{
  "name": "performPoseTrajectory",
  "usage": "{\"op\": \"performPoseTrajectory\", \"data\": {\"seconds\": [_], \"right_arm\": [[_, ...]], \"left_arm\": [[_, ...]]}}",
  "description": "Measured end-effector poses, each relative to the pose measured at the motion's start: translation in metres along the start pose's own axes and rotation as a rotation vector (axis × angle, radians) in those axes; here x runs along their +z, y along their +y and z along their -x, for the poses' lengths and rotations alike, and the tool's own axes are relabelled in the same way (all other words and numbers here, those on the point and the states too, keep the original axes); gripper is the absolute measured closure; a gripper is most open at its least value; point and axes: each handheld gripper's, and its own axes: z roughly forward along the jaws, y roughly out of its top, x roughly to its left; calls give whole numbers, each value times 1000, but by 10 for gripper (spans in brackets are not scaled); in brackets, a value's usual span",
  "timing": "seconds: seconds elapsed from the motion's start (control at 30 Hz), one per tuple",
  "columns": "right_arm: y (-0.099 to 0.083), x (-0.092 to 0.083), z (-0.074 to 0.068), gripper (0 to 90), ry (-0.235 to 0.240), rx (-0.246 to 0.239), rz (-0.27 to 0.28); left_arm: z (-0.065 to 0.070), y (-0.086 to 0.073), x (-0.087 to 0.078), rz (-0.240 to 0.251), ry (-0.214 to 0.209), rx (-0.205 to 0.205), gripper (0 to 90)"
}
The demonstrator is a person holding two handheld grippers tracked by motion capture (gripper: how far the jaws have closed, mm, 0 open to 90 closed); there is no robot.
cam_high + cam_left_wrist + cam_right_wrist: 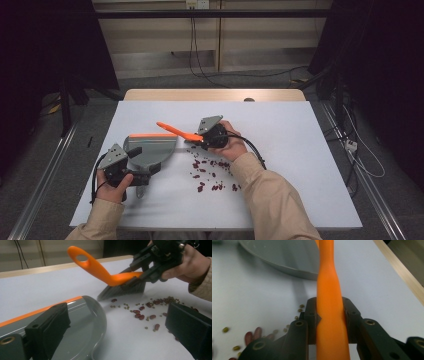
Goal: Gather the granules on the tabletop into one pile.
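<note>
**Inspector A:** Brush [110, 277], orange handle over dark bristles, is at mid-table, bristles down on the white table [280, 145] surface, handle slanting up and away toward the person's left. In the right gripper view the handle runs straight up between the jaws.

**Inspector B:** Confirmed. The right gripper [207, 137] is clamped on that handle, one jaw against each side. The right hand [235, 147] wraps the gripper body, and a beige sleeve [272, 200] runs back to the near edge.

**Inspector A:** Dustpan [150, 147]?

**Inspector B:** Grey, with an orange strip along its far edge, lying flat on the table left of the brush. Its rounded lip sits just beside the bristles but apart from them, as seen in the left gripper view.

**Inspector A:** Left gripper [131, 162]?

**Inspector B:** Held in the left hand [112, 185] at the near side of the dustpan. In its own view the jaws stand wide apart, one over the pan, the other over the bare table. I cannot tell whether either jaw touches the pan.

**Inspector A:** Debris?

**Inspector B:** Scattered beans [212, 172], dark red ones and smaller green ones, lie loose on the table between the bristles and the near edge, right of the dustpan. The nearest lie just beside the bristles.
</note>
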Motion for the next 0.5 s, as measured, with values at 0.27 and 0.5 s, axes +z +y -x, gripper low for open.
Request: {"op": "performPoseTrajectory", "data": {"seconds": [0.27, 0.5], "right_arm": [[-3, -11, -18, 711, 59, -35, 12], [-5, -22, -33, 709, 104, -66, 4]], "left_arm": [[-2, -1, -1, 2, 5, -6, 53], [-2, -1, -2, 5, 5, -10, 52]]}}
